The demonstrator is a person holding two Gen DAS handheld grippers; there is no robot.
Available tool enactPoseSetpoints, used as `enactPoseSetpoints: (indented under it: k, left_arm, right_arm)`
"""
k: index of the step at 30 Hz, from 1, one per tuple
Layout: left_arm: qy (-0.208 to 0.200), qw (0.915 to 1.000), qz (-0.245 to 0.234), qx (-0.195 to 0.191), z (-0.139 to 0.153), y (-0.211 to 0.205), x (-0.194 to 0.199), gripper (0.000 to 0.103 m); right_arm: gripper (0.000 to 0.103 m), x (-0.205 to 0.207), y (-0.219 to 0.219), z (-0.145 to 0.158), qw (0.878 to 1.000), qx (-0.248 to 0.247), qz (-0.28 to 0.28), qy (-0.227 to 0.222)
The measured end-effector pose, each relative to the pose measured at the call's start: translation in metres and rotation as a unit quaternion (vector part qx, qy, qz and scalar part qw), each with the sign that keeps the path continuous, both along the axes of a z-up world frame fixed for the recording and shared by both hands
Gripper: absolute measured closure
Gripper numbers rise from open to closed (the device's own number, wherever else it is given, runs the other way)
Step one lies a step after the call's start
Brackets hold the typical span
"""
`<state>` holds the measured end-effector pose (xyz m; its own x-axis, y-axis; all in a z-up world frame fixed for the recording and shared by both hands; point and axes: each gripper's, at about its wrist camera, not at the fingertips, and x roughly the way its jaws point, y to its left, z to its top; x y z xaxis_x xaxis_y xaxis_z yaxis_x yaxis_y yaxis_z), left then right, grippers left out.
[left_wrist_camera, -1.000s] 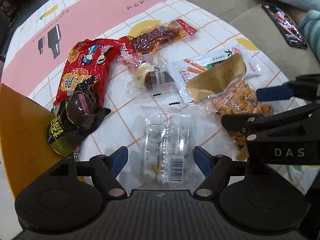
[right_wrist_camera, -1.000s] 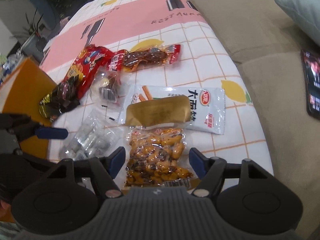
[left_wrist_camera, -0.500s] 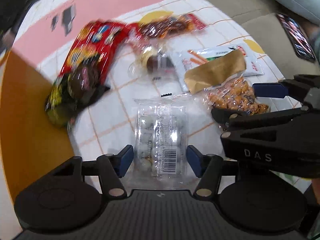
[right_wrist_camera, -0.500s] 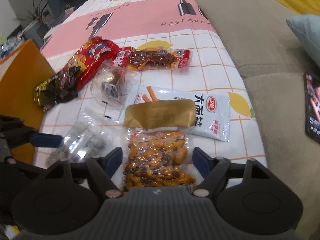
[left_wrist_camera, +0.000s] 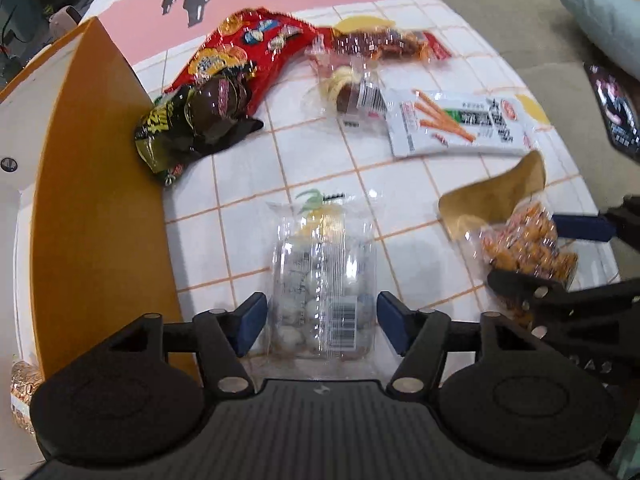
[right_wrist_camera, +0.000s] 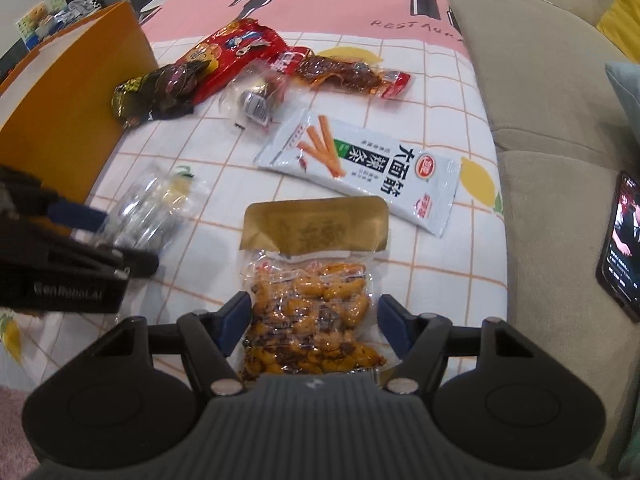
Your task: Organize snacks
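A clear packet of white candies (left_wrist_camera: 320, 280) sits between the fingers of my left gripper (left_wrist_camera: 320, 316). The pads touch its wrapper sides while the jaws are opening. From the right wrist view this packet (right_wrist_camera: 148, 216) tilts up in the left gripper (right_wrist_camera: 128, 240). My right gripper (right_wrist_camera: 314, 312) is shut on an orange nut packet (right_wrist_camera: 312, 312) with a gold header. In the left wrist view the nut packet (left_wrist_camera: 520, 240) hangs in the right gripper (left_wrist_camera: 536, 252) with its header curled up. An orange-walled box (left_wrist_camera: 100, 200) stands at the left.
On the checked tablecloth (right_wrist_camera: 400, 80) lie a red bag (left_wrist_camera: 248, 52), a dark chocolate pack (left_wrist_camera: 188, 128), a small clear egg packet (left_wrist_camera: 352, 92), a red-brown meat packet (left_wrist_camera: 384, 44) and a white spicy-strip packet (right_wrist_camera: 360, 172). A phone (right_wrist_camera: 620, 240) rests on the sofa at the right.
The left jaws closed in on the clear packet and shifted it, uncovering a lemon print. The nut packet's gold header came off the white packet. Both views rolled toward the orange box.
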<state>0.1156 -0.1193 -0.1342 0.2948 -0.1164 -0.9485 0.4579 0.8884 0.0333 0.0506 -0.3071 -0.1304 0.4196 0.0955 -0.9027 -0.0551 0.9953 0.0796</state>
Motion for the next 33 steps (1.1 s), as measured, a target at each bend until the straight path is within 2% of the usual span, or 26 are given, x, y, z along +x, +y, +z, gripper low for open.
enactPoseSetpoints:
  k: [1,3,8,10,14,17,19,24,28,33]
  left_arm:
    - [-0.004,0.9999,0.002,-0.009,0.002,0.001,0.0,0.02]
    - [-0.008,0.9998,0.007,-0.018,0.005,0.001,0.001,0.016]
    - [-0.011,0.9997,0.02,0.004,-0.004,-0.004,0.006,0.016]
    - [-0.011,0.9997,0.021,0.01,-0.009,-0.006,0.006,0.014]
    - [-0.014,0.9997,0.022,-0.003,-0.009,-0.007,0.007,0.014]
    - [-0.004,0.9996,0.023,-0.016,-0.008,-0.007,0.008,0.023]
    - [-0.002,0.9995,0.022,-0.024,-0.008,-0.007,0.007,0.034]
    - [-0.016,0.9994,0.017,-0.024,-0.006,-0.009,0.003,0.043]
    - [-0.029,0.9988,0.025,-0.031,-0.001,-0.006,0.002,0.045]
    - [-0.039,0.9969,0.046,-0.05,0.012,0.002,0.003,0.045]
  right_arm:
    - [0.035,0.0,0.0,0.0,1.0,-0.001,-0.002,0.0]
    - [0.034,0.001,0.002,0.0,1.0,0.0,-0.003,0.0]
    - [0.023,-0.001,0.011,-0.003,1.0,0.0,0.008,0.003]
    - [0.022,-0.002,0.016,-0.004,1.0,-0.013,0.012,0.001]
    - [0.022,0.0,0.02,-0.005,1.0,-0.022,0.005,-0.008]
    - [0.025,0.001,0.024,-0.006,0.999,-0.036,0.008,-0.013]
    - [0.026,0.0,0.026,-0.006,0.999,-0.037,0.01,-0.014]
    - [0.029,-0.002,0.028,-0.005,0.999,-0.04,0.008,-0.01]
    - [0.03,-0.004,0.027,-0.004,0.999,-0.036,0.005,-0.009]
    - [0.031,-0.007,0.022,0.008,0.999,-0.021,-0.005,-0.03]
